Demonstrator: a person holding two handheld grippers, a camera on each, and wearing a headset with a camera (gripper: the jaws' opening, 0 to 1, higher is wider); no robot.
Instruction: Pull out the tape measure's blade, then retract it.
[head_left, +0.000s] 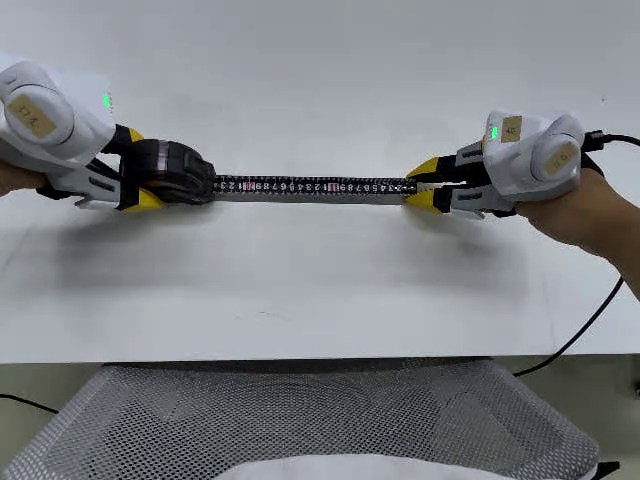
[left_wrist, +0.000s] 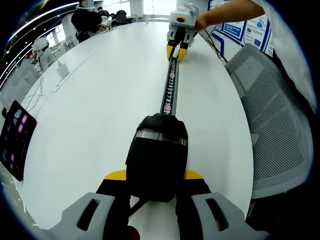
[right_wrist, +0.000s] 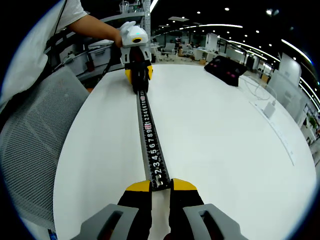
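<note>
Left gripper (left_wrist: 155, 176): jaws clamped on the case (left_wrist: 157, 150), a yellow tip on each side, which anchors the body against the pull.
Right gripper (right_wrist: 161, 186): jaws pinched shut on the blade (right_wrist: 149, 135) at its end, the low numbers just ahead of the tips, a hold suited to drawing it out.
Blade: taut and straight between the two grippers, well apart, low over the table (head_left: 320, 80); I cannot tell whether it touches.
Stage: pull-out looks done or nearly so; retraction not yet begun.
</note>
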